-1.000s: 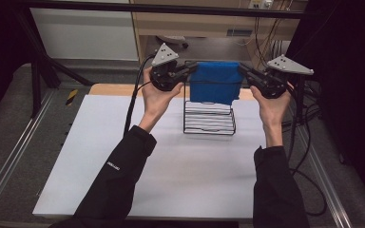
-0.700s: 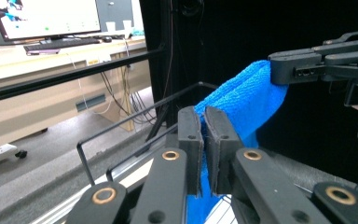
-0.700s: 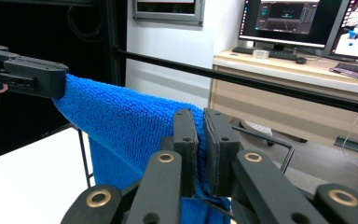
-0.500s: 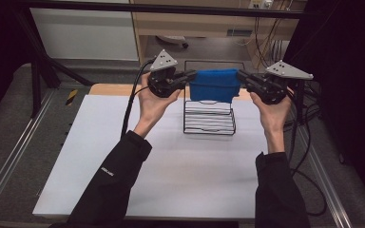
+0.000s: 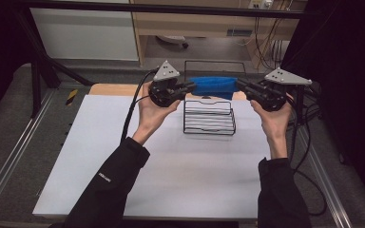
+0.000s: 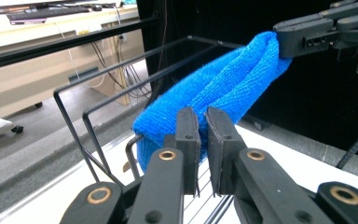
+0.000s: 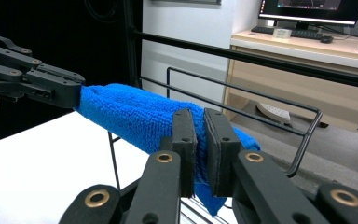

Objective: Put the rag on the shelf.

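A blue cloth hangs stretched level between my two grippers, just above a black wire rack on the white table. My left gripper is shut on the cloth's left end and my right gripper on its right end. In the left gripper view my jaws pinch the near end of the cloth, with the other gripper at the far end. In the right gripper view my gripper clamps the cloth over the rack's wire.
The rack stands near the table's far edge, with a taller wire frame behind it. Cables trail from both grippers. A metal rail runs along the table's left side, and a desk stands beyond.
The cloth hung down as a deep sheet in front of the rack a second ago. Now it shows as a narrow band held level above the rack. Both hands stayed about where they were.
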Action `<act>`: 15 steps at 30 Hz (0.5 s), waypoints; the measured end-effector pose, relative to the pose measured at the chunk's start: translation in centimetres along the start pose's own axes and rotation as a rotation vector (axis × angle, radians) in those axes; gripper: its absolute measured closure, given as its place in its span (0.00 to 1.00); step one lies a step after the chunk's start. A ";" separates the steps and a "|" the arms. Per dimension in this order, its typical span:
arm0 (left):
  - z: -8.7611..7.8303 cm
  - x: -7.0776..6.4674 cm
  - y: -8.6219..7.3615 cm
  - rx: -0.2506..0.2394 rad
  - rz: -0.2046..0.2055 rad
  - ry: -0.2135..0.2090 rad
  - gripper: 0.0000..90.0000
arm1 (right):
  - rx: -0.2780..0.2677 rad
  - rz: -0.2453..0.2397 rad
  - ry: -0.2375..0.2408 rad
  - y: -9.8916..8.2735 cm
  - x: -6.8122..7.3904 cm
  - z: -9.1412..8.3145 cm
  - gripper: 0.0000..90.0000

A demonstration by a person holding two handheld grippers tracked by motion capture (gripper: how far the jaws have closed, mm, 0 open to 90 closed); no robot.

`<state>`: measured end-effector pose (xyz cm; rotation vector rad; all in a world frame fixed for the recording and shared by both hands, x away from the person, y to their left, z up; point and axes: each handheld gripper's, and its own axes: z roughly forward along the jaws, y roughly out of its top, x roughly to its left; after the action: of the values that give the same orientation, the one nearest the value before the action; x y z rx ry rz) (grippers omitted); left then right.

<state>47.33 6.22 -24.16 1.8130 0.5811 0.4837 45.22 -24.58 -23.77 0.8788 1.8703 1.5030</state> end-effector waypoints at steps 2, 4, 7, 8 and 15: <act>-0.1 0.0 0.0 0.004 -0.008 -0.007 0.91 | 0.006 0.003 -0.002 -0.2 0.0 0.1 0.93; -0.4 0.1 0.2 -0.004 -0.016 -0.011 0.88 | 0.012 0.001 0.000 -0.3 0.0 0.2 0.93; -1.0 0.2 1.0 -0.032 -0.033 -0.016 0.82 | 0.013 0.001 0.001 -0.6 -0.1 0.2 0.93; -1.2 0.2 1.3 -0.044 -0.032 -0.014 0.82 | 0.014 0.000 0.001 -0.7 -0.1 0.3 0.93; -0.8 0.3 2.2 -0.010 -0.061 -0.018 0.93 | 0.021 -0.004 0.013 -1.1 0.0 0.3 0.93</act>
<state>47.43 6.45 -21.84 1.7826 0.6187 0.4275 45.33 -24.56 -24.88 0.8763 1.8995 1.4918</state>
